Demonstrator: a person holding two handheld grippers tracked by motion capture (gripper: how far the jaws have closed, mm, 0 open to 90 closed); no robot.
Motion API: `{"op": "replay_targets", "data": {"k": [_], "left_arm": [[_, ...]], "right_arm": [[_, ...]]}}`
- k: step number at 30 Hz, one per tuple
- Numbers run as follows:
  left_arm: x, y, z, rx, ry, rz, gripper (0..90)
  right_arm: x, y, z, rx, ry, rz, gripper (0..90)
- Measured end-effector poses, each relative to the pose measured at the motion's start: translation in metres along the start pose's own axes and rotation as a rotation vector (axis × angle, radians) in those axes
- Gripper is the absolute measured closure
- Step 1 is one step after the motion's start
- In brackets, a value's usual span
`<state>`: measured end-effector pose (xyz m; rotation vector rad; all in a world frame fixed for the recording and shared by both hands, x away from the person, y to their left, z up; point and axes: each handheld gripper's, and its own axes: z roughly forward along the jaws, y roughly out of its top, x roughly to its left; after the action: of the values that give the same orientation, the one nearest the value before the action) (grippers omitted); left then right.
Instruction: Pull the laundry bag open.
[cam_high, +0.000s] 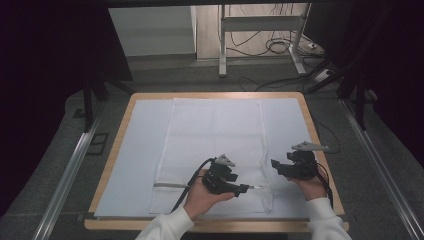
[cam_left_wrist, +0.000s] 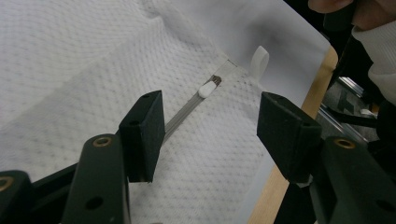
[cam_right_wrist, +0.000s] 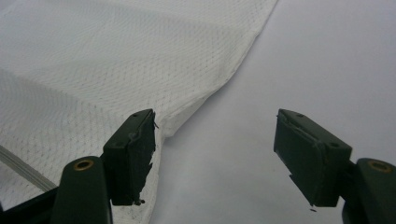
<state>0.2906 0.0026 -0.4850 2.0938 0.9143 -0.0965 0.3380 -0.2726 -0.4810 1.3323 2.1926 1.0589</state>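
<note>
A white mesh bag (cam_high: 215, 140) lies flat on the white-covered table (cam_high: 142, 150). Its grey zipper (cam_left_wrist: 187, 108) runs along the near edge and ends at a small white pull (cam_left_wrist: 205, 89), with a white fabric loop (cam_left_wrist: 259, 58) just beyond. My left gripper (cam_high: 245, 189) stands open above the zipper, a little short of the pull (cam_high: 257, 188), and points toward the bag's right corner. In the left gripper view its jaws (cam_left_wrist: 212, 116) straddle the zipper line with nothing between them. My right gripper (cam_high: 276, 166) is open too, beside the bag's right edge (cam_right_wrist: 205, 93), and holds nothing (cam_right_wrist: 217, 135).
The table's wooden rim (cam_high: 320, 145) shows around the white cover. Metal rails (cam_high: 70, 170) run along both sides of the table on the floor. A desk frame (cam_high: 260, 25) and cables lie on the floor beyond the far edge.
</note>
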Motion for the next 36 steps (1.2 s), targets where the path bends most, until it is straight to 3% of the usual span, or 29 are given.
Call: {"op": "replay_targets", "data": {"k": [23,36], "left_arm": [[0.006,0.011,0.041,0.086,-0.071,-0.099,45.7],[0.005,0.015,0.059,0.117,-0.081,-0.11,49.3]], "right_arm": [[-0.002,-0.001,-0.002,-0.01,-0.011,-0.014,28.5],[-0.003,-0.002,-0.002,-0.008,-0.027,-0.019,28.5]]}}
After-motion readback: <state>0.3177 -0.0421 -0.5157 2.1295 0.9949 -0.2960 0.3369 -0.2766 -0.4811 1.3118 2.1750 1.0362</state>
